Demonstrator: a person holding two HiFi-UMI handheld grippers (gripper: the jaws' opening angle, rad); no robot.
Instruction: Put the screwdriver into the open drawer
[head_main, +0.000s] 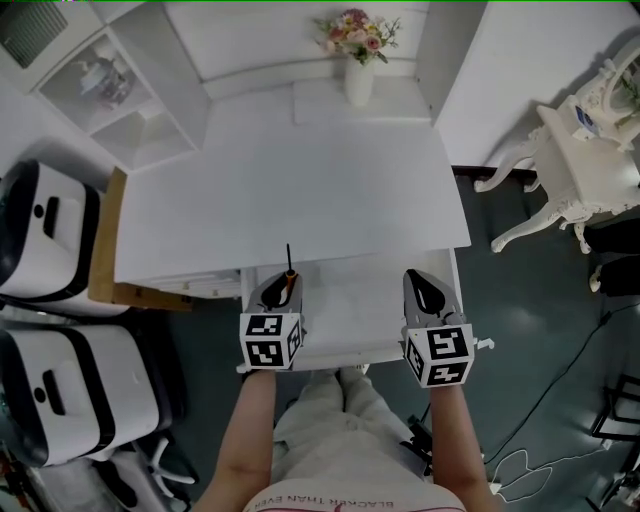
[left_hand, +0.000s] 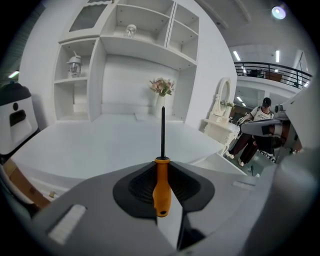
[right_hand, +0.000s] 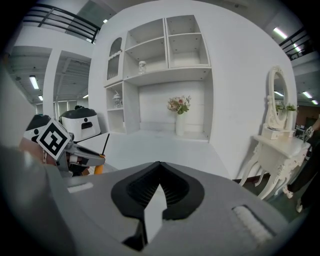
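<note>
The screwdriver (left_hand: 161, 190) has an orange handle and a thin black shaft that points away from me. My left gripper (left_hand: 162, 162) is shut on the handle. In the head view the left gripper (head_main: 287, 280) hovers with the screwdriver (head_main: 288, 262) over the left end of the open white drawer (head_main: 350, 300), which is pulled out under the desk's front edge. My right gripper (head_main: 415, 280) sits over the drawer's right end. Its jaws meet at the tips with nothing between them (right_hand: 159, 164). The right gripper view also catches the left gripper (right_hand: 75, 155) at the left.
The white desk top (head_main: 300, 170) stretches behind the drawer, with a vase of flowers (head_main: 358, 60) at its back. Shelves (head_main: 120, 90) stand back left. Two white appliances (head_main: 50, 230) sit at the left and a white vanity table (head_main: 590, 160) at the right.
</note>
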